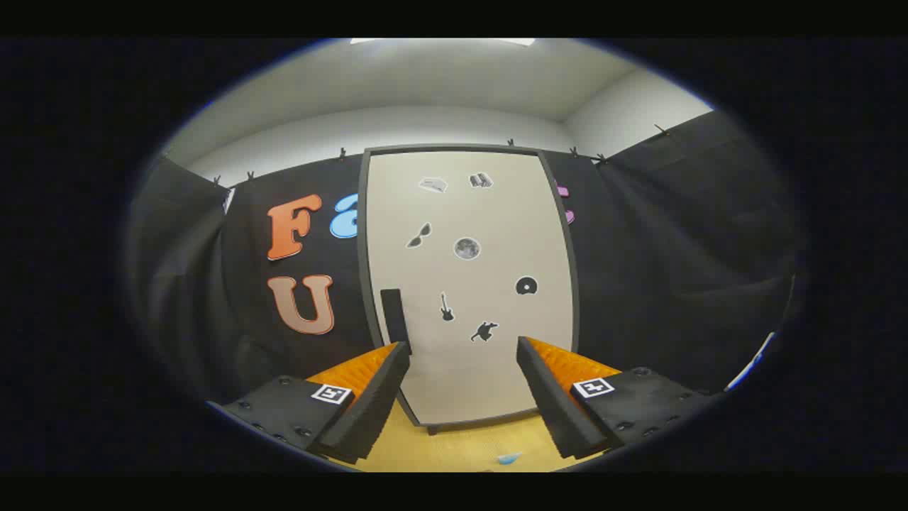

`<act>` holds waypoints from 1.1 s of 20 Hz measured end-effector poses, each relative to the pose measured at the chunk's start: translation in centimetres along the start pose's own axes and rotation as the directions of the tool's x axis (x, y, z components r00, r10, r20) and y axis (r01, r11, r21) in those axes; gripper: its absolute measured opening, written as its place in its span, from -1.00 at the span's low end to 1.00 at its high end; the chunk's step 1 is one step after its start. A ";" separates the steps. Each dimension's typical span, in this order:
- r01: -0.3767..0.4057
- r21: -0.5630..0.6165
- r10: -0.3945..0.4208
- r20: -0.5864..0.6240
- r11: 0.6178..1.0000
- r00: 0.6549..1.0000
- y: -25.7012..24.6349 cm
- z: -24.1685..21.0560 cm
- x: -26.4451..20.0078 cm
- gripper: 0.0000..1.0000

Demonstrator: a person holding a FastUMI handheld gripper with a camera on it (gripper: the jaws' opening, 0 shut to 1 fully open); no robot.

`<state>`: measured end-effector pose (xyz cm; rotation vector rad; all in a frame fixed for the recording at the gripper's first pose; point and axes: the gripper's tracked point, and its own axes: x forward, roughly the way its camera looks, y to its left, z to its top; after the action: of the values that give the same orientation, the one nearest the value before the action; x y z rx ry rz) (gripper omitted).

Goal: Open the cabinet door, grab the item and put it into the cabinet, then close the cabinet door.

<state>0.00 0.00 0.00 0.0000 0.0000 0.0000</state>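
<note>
The two fingers (397, 369) of the gripper (462, 355) are seen spread well apart, with nothing held between them. They are pointed at the tall pale cabinet door with a dark frame (482, 213), which is shut and stands upright just ahead, on a yellowish wooden tabletop (454, 447). The door face is dotted with small dark stickers.

The narrow black upright handle (394, 316) is fixed near the door's left edge, low down; its long axis runs vertically. It lies just above and slightly beyond the tip of the left finger, so the handle is judged to be off to the left of the gap between the fingers rather than centred in it. A shift leftward is likely to be called for before the fingers can be closed across it.

A small light-blue item (508, 458) is seen lying on the tabletop below the fingers, in front of the door's foot; what it is cannot be told.

Open room is left on the tabletop in front of the door. With the handle on the left, the hinges are presumed to be on the right.
</note>
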 end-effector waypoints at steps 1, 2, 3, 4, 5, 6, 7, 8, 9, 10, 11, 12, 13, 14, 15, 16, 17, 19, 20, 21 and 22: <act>-0.003 0.000 0.003 -0.006 1.000 1.000 0.1 -0.2 0.1 0.96; -0.006 0.000 0.006 -0.010 1.000 1.000 0.2 -0.3 0.2 0.96; -0.011 -0.001 0.011 -0.012 1.000 1.000 0.2 -0.3 0.2 0.96; -0.012 -0.002 0.012 -0.012 1.000 1.000 0.2 -0.3 0.2 0.96; -0.011 -0.003 0.011 -0.011 1.000 1.000 0.1 -0.2 0.2 0.96; -0.009 -0.004 0.009 -0.010 1.000 1.000 0.1 -0.2 0.1 0.96; -0.007 -0.004 0.007 -0.008 1.000 1.000 0.0 -0.1 0.1 0.96; -0.004 -0.005 0.004 -0.008 1.000 1.000 -0.2 -0.1 0.1 0.96; -0.003 -0.006 0.003 -0.008 1.000 1.000 -0.3 -0.1 0.0 0.96; -0.002 -0.007 0.002 -0.010 1.000 1.000 -0.3 -0.1 -0.1 0.96; -0.002 -0.007 0.002 -0.012 1.000 1.000 -0.4 -0.2 -0.1 0.96; 0.000 -0.008 0.000 -0.014 1.000 1.000 -0.4 -0.2 -0.2 0.96; 0.001 -0.008 -0.001 -0.016 1.000 1.000 -0.5 -0.2 -0.2 0.96; 0.001 -0.010 -0.001 -0.018 1.000 1.000 -0.4 -0.3 -0.1 0.96; 0.001 -0.012 -0.001 -0.019 1.000 1.000 -0.4 -0.3 -0.2 0.96; 0.001 -0.014 -0.001 -0.020 1.000 1.000 -0.3 -0.3 -0.2 0.96; 0.000 -0.016 0.000 -0.021 1.000 1.000 -0.2 -0.3 -0.2 0.96; -0.001 -0.021 0.001 -0.025 1.000 1.000 -0.1 -0.4 -0.2 0.96; -0.002 -0.023 0.002 -0.026 1.000 1.000 0.0 -0.4 -0.2 0.96; -0.003 -0.024 0.003 -0.026 1.000 1.000 0.1 -0.4 -0.1 0.96; -0.003 -0.025 0.002 -0.026 1.000 1.000 0.2 -0.5 0.0 0.96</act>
<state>0.01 0.21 -0.52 -0.0247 0.0259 0.0027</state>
